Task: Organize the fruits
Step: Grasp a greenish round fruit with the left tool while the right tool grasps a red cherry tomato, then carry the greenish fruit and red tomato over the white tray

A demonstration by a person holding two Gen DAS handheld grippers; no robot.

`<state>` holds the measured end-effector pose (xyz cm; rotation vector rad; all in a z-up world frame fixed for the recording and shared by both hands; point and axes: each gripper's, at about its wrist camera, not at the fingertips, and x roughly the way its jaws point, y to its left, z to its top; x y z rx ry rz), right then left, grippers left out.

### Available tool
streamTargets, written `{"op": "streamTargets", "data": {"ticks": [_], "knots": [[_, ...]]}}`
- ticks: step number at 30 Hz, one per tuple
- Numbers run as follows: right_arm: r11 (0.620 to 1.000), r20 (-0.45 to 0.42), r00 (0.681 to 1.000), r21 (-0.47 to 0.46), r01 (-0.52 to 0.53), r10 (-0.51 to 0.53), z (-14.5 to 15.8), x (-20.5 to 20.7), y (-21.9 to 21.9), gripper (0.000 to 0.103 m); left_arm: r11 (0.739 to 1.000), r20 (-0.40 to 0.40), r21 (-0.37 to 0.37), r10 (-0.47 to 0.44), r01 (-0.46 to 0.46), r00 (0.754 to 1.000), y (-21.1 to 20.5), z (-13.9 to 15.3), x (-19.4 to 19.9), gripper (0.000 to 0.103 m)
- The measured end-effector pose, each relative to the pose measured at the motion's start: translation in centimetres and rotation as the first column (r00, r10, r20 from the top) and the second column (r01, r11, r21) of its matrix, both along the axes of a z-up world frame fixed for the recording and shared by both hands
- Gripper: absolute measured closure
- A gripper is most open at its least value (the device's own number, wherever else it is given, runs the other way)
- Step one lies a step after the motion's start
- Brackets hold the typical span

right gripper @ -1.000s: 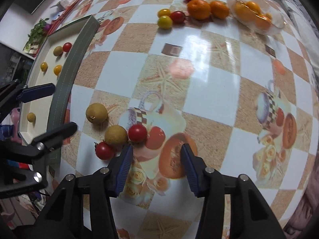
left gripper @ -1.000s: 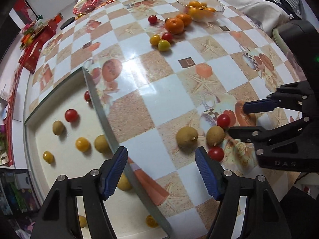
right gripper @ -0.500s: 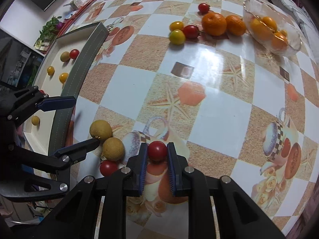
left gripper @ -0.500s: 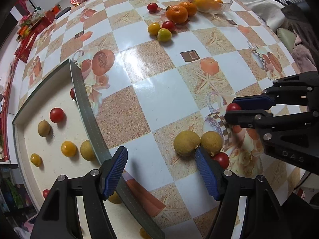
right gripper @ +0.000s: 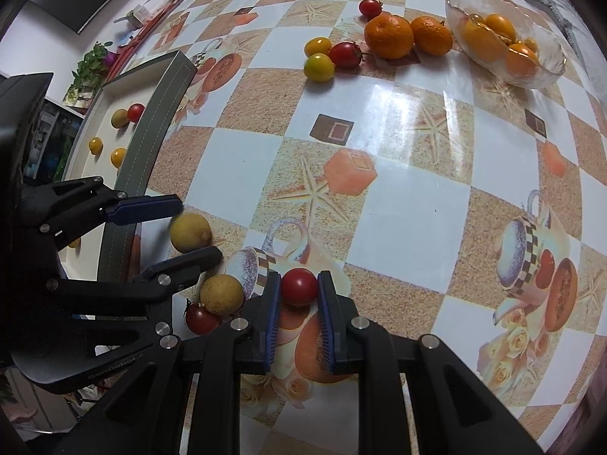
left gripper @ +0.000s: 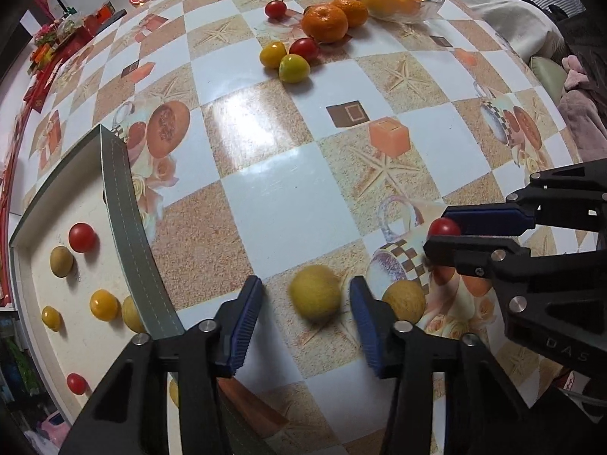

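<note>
My left gripper point(left gripper: 303, 303) points down at the checkered tablecloth, and its jaws are closing around a yellow-brown round fruit point(left gripper: 315, 297). The left blue pad still stands a little off the fruit. In the right wrist view the same fruit point(right gripper: 189, 232) sits at the tips of the left gripper point(right gripper: 197, 230). My right gripper point(right gripper: 299, 295) is shut on a red cherry tomato point(right gripper: 299, 287), which also shows in the left wrist view point(left gripper: 444, 226). A second yellow-brown fruit point(right gripper: 221, 294) and another red tomato point(right gripper: 201, 318) lie just left of the right gripper.
A grey-rimmed tray point(left gripper: 129, 235) at the left holds several small red and yellow fruits. Far across the table lie two oranges point(left gripper: 325, 22), three small tomatoes point(left gripper: 294, 68) and a glass bowl point(left gripper: 428, 3) of orange fruit. Bedding lies beyond the table's right edge.
The right gripper shut on the red tomato. The left gripper moved down and to the right over the yellow-brown fruit, and its jaws narrowed around it.
</note>
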<state>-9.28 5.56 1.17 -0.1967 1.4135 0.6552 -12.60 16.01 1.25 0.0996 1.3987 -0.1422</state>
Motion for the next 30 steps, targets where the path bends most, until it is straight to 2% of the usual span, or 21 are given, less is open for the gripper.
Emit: {"op": "streamTargets", "data": {"ticks": [2, 4, 6, 10, 20, 25, 30], "knots": [[1.000, -0.008, 1.000, 0.006, 0.007, -0.007, 0.0, 0.1, -0.1, 0.082, 1.000, 0.008, -0.006, 0.008, -0.008, 1.000, -0.1, 0.2, 0.0, 0.073], [1.000, -0.018, 1.000, 0.011, 0.017, -0.017, -0.1, 0.2, -0.3, 0.083, 0.999, 0.001, -0.031, 0.030, -0.030, 1.000, 0.3, 0.3, 0.2, 0.076], [0.999, -0.029, 0.999, 0.016, 0.035, -0.034, 0.0, 0.2, -0.6, 0.082, 0.994, -0.015, -0.081, 0.078, -0.079, 0.997, 1.1, 0.4, 0.3, 0.076], [0.997, -0.047, 0.996, 0.022, 0.078, -0.076, 0.3, 0.2, -1.5, 0.082, 0.983, -0.022, -0.115, 0.141, -0.142, 0.990, 2.7, 0.9, 0.1, 0.076], [0.989, -0.065, 0.988, 0.041, 0.139, -0.137, 2.5, 0.3, -2.5, 0.082, 0.965, 0.024, -0.142, 0.227, -0.221, 0.974, 5.6, 4.2, -2.6, 0.076], [0.992, -0.056, 0.992, 0.049, 0.117, -0.115, 4.0, 0.3, -1.2, 0.082, 0.941, 0.050, -0.145, 0.315, -0.306, 0.948, 7.5, 5.7, -4.2, 0.076], [0.996, -0.040, 0.997, 0.059, 0.065, -0.063, 5.5, 0.3, 0.7, 0.082, 0.907, 0.065, -0.143, 0.409, -0.397, 0.910, 10.9, 6.6, -6.7, 0.076]]}}
